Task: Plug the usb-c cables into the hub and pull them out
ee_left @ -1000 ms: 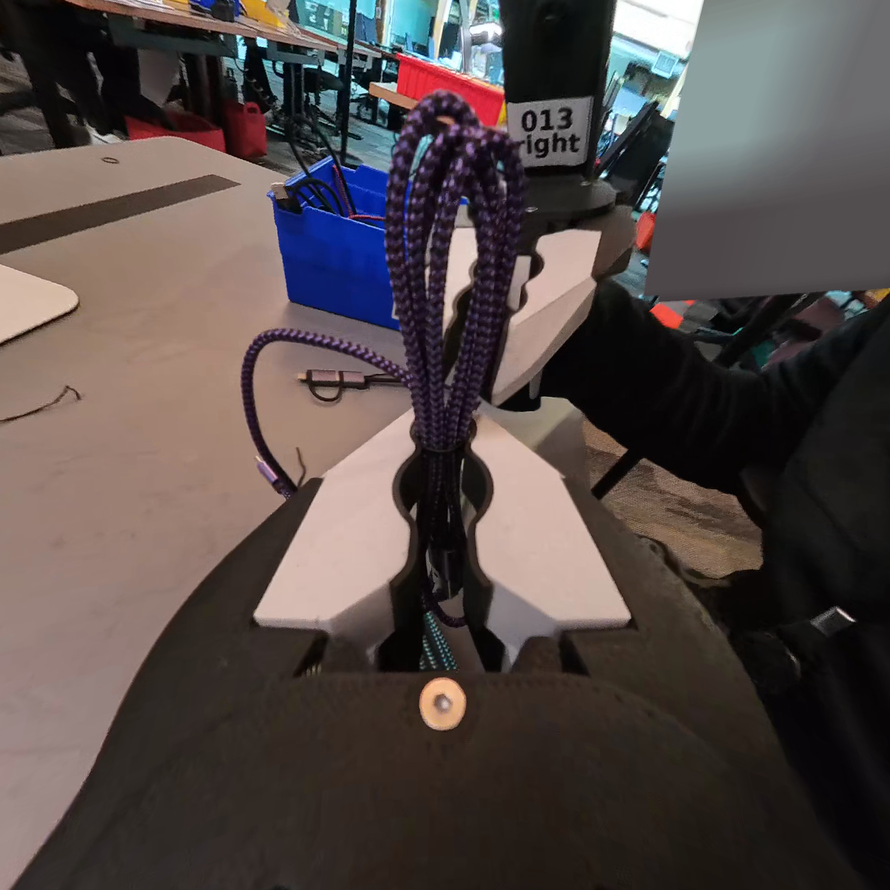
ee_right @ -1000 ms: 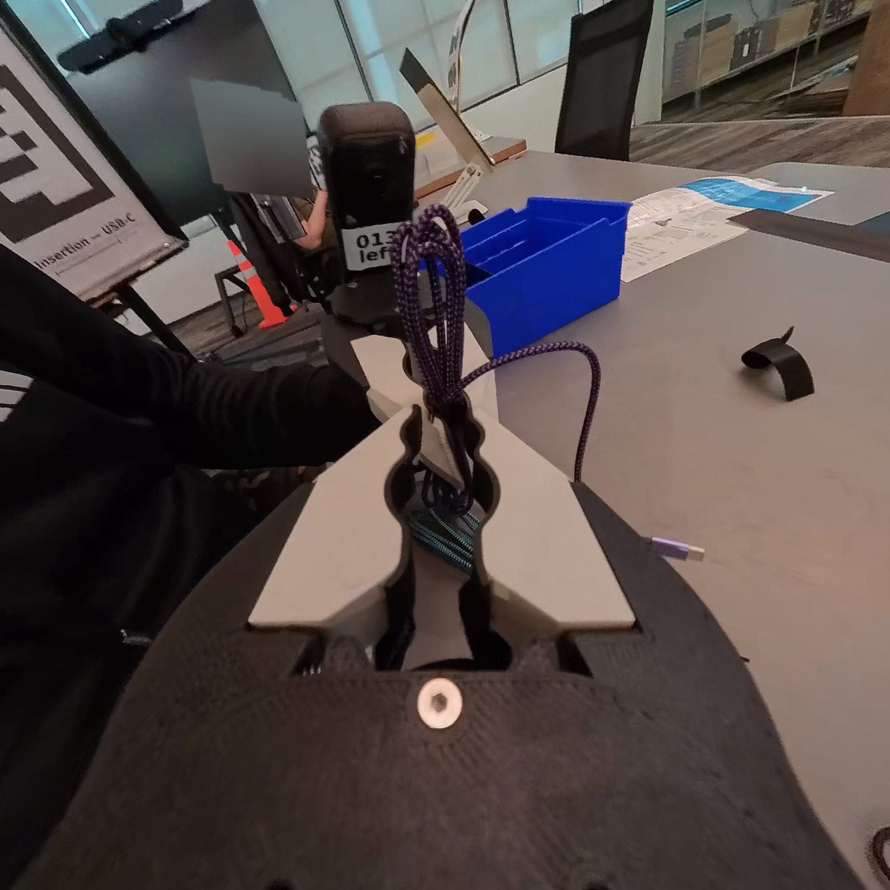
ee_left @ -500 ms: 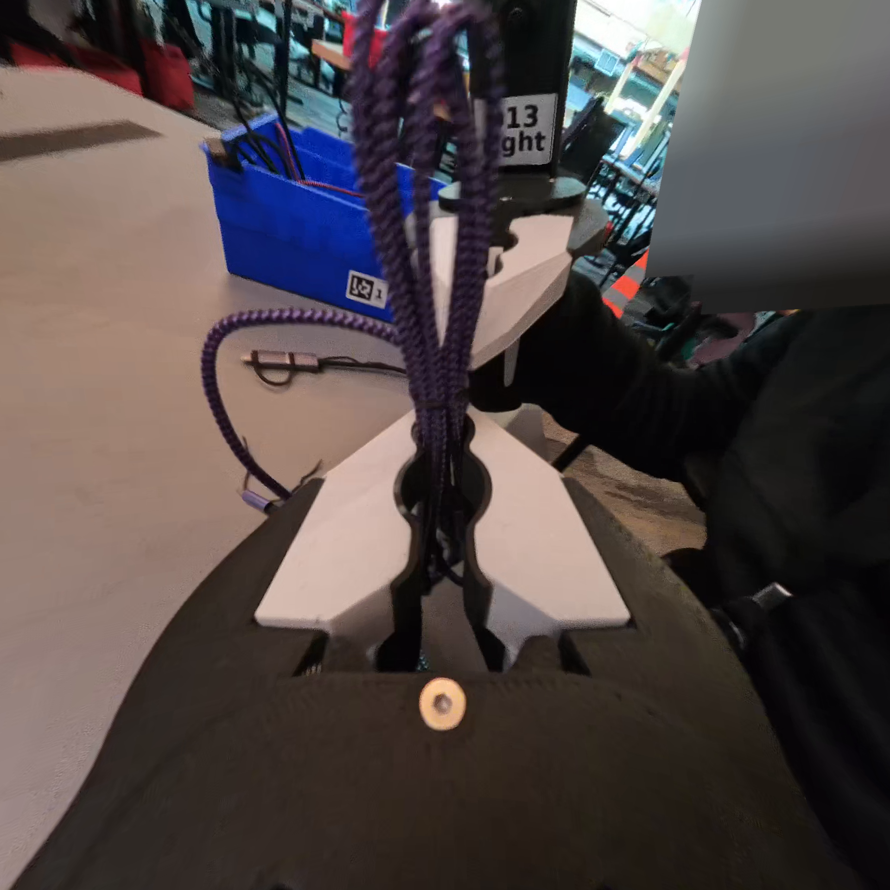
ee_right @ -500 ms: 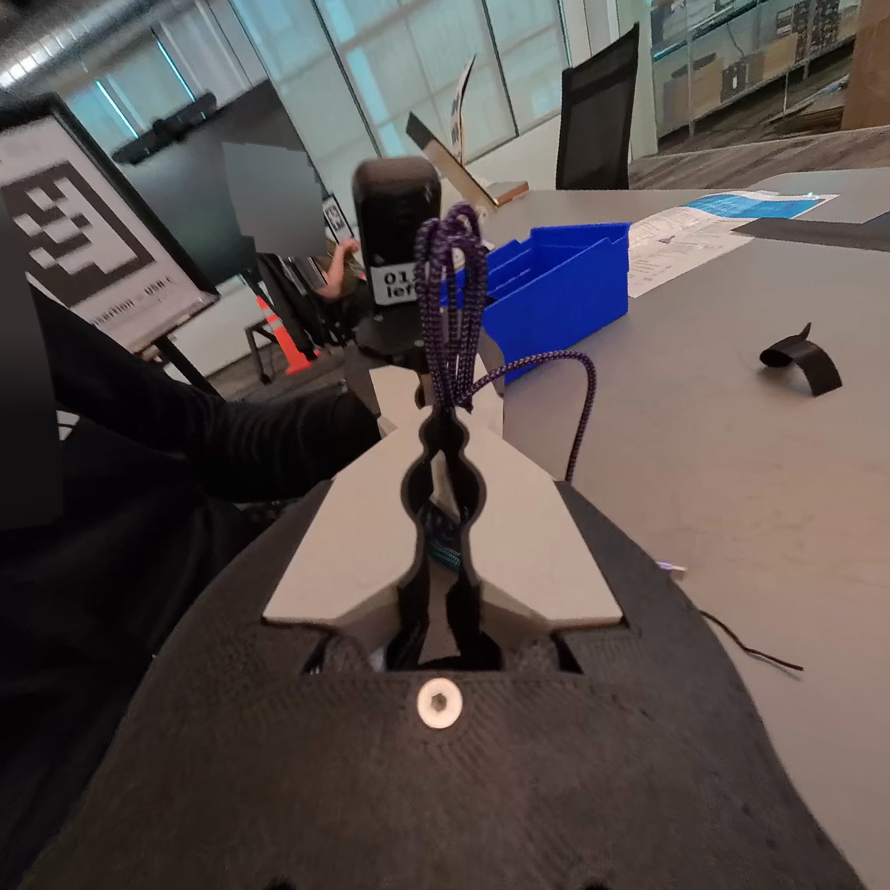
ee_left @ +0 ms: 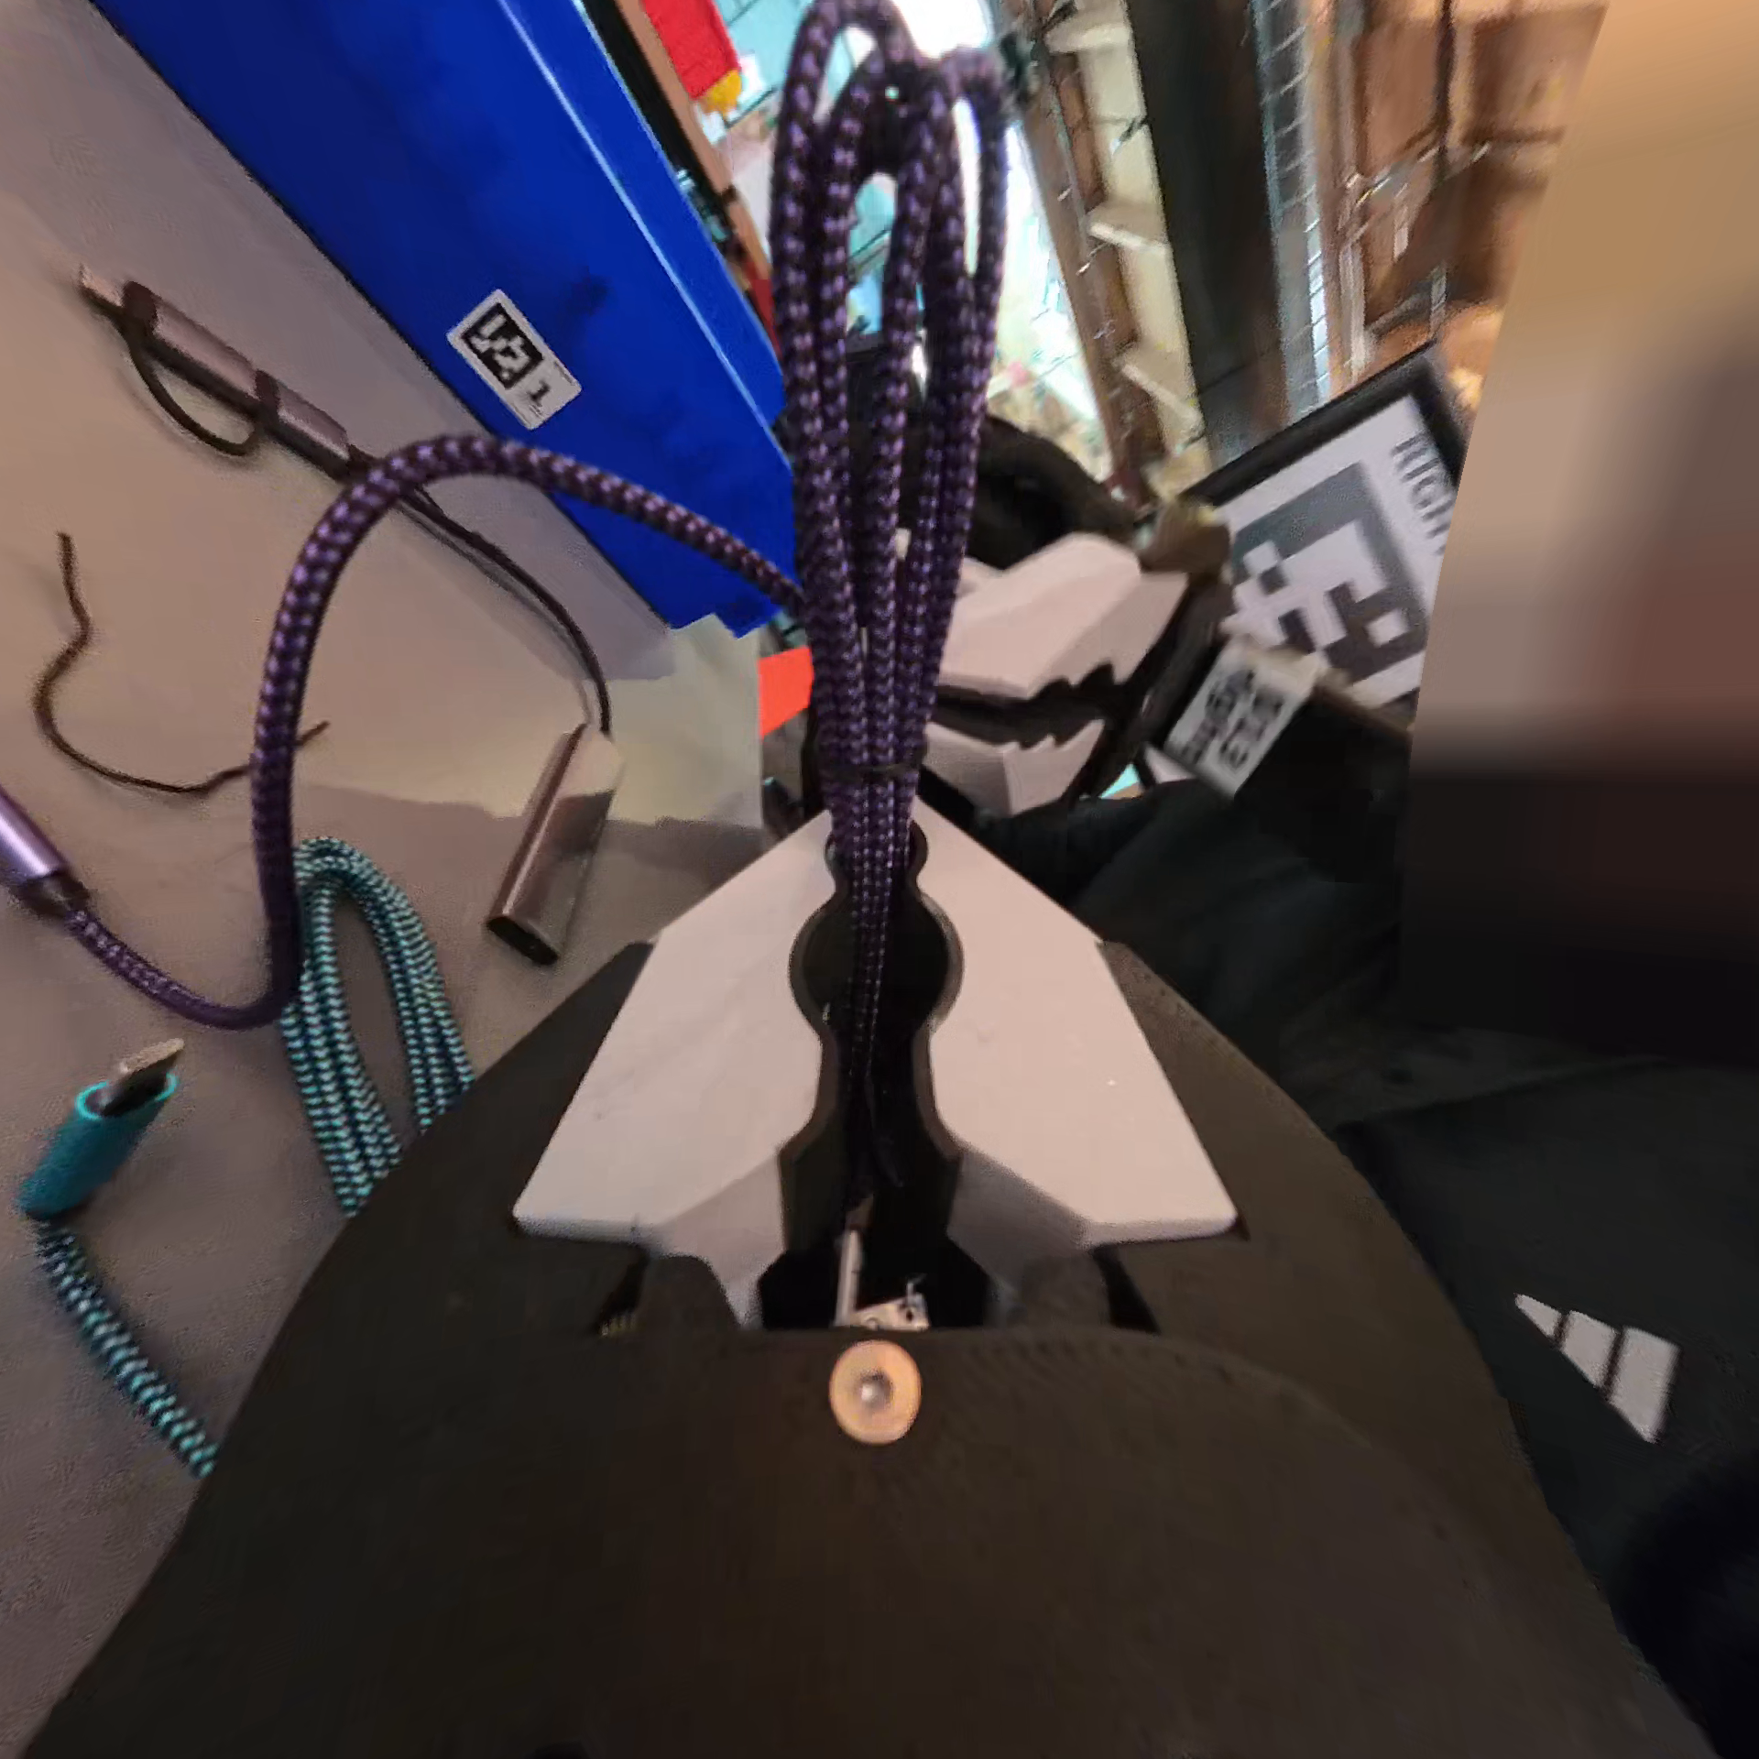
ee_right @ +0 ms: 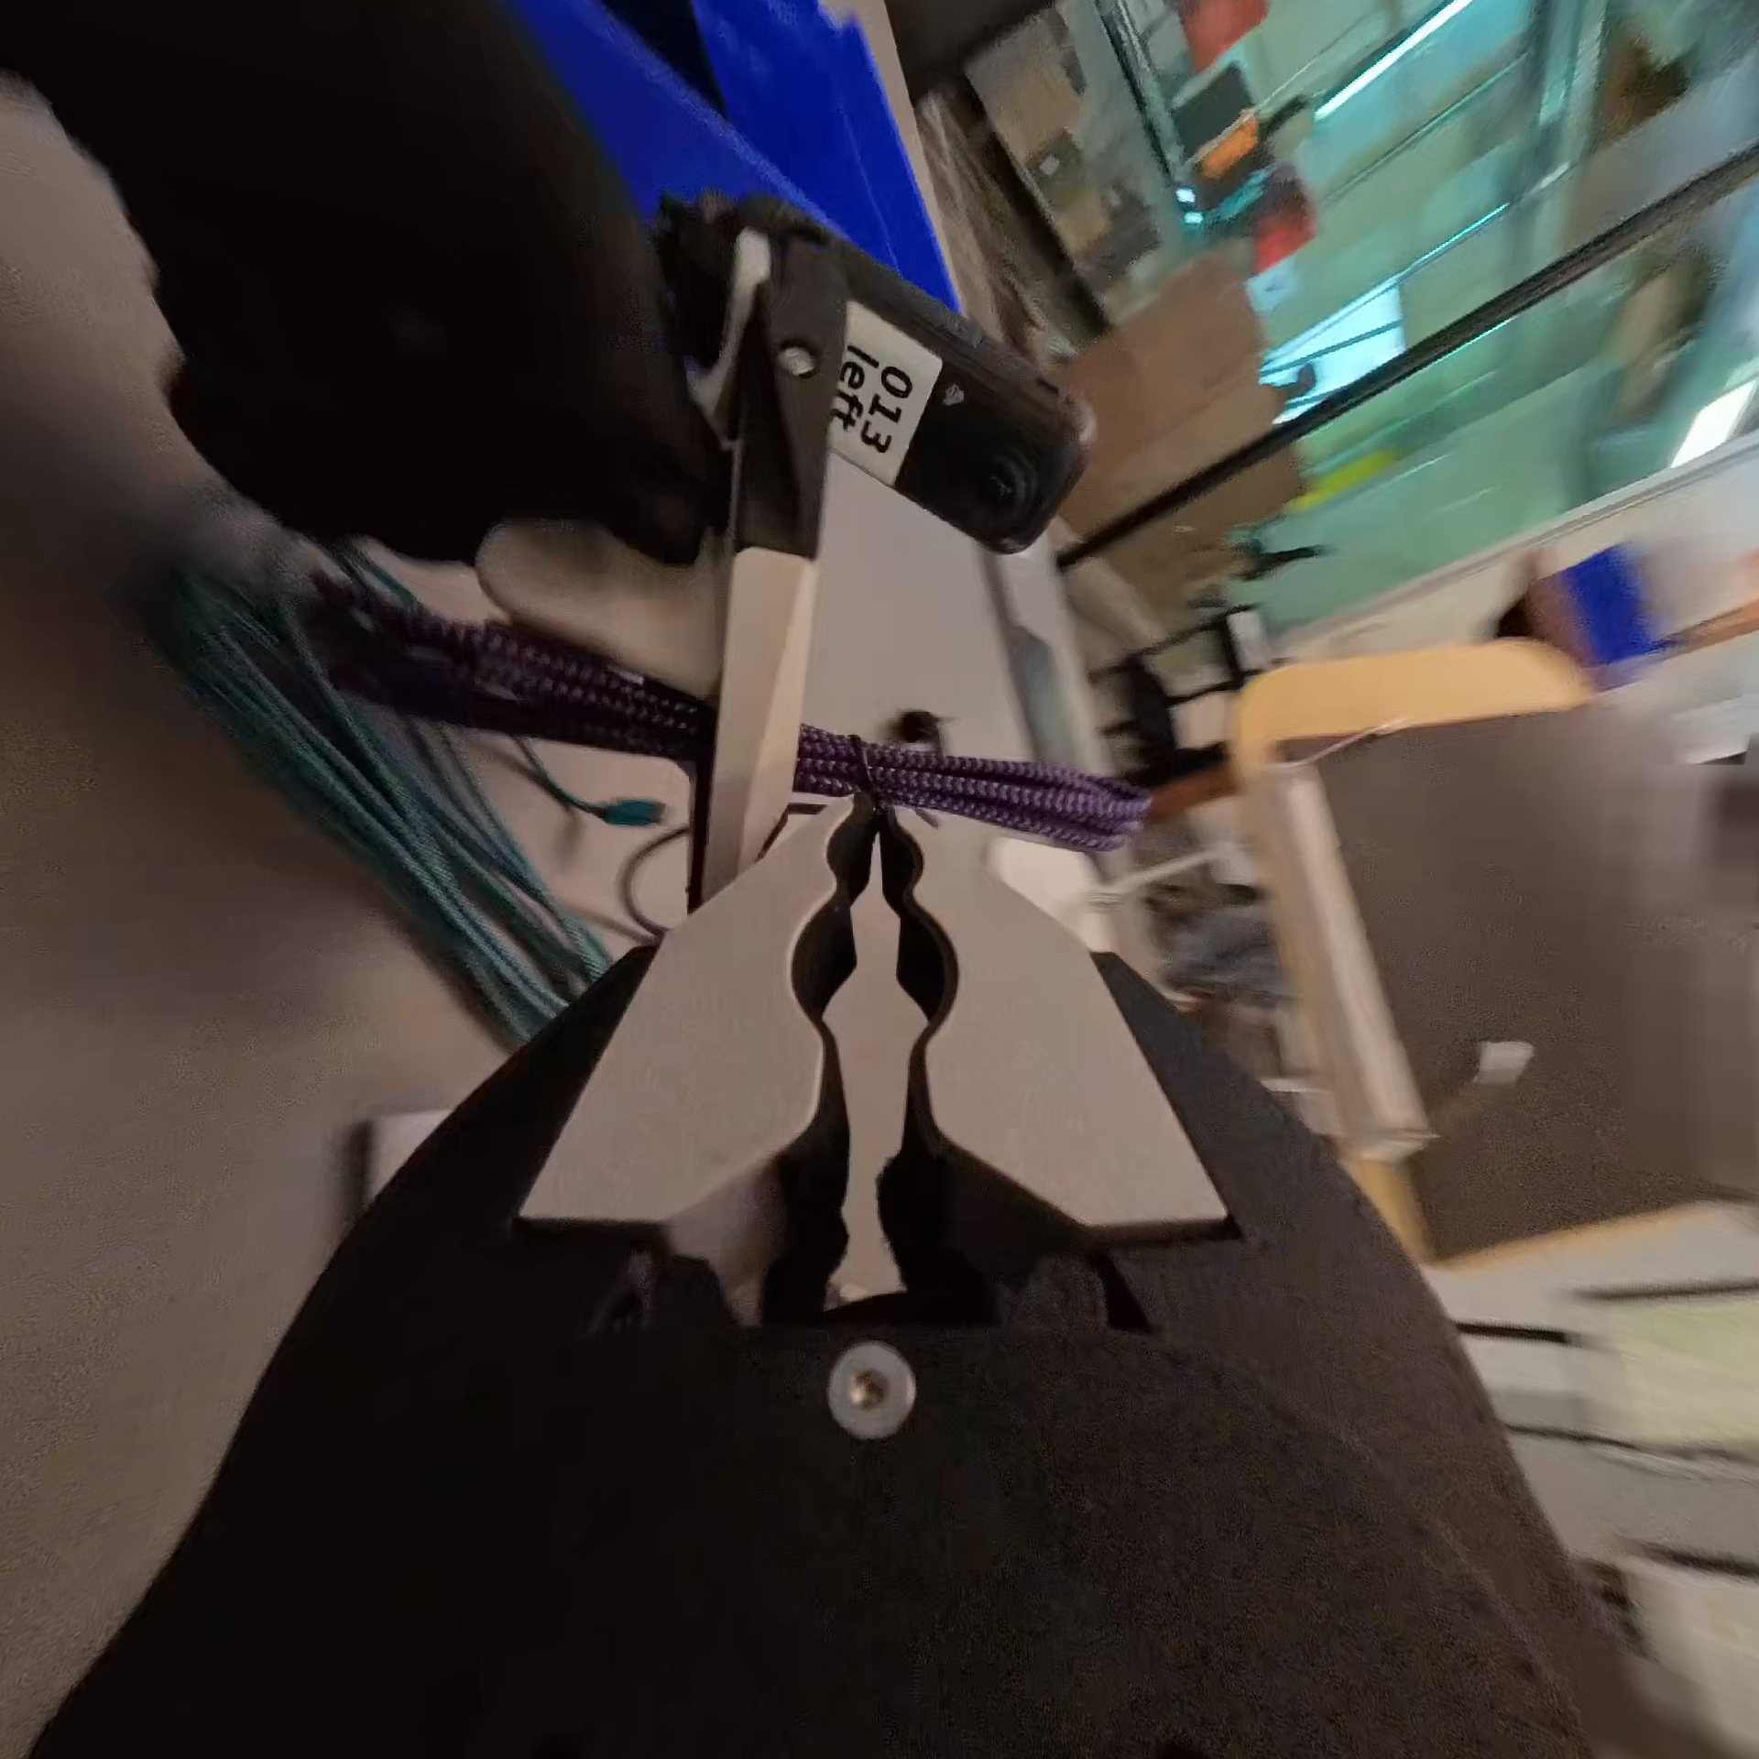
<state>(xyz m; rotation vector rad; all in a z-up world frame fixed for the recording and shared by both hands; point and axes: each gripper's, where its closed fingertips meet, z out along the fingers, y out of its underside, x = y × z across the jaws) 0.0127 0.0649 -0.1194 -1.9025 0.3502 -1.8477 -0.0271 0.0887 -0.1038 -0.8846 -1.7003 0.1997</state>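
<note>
My left gripper (ee_left: 871,847) is shut on a bundle of purple braided cable (ee_left: 885,476), whose loops stand up past the tips. One purple strand arcs down to a plug (ee_left: 29,857) on the table. My right gripper (ee_right: 871,819) has its tips closed at a thin black tie (ee_right: 864,782) around the same bundle (ee_right: 990,790), just beyond the left gripper's fingers (ee_right: 752,666). A teal braided cable (ee_left: 371,1028) with its plug (ee_left: 95,1133) lies on the table. A grey metal hub (ee_left: 557,847) with a black lead lies beside it.
A blue bin (ee_left: 476,238) stands on the grey table (ee_left: 143,619) behind the hub. A small grey adapter (ee_left: 238,371) and a loose dark thread (ee_left: 67,666) lie in front of the bin. A person's dark sleeve (ee_left: 1237,904) is at the right.
Both views have tilted sharply and are blurred by motion. The teal cable, seen in the jaws before, now lies on the table. My right gripper now meets the bundle from the side at its tie.
</note>
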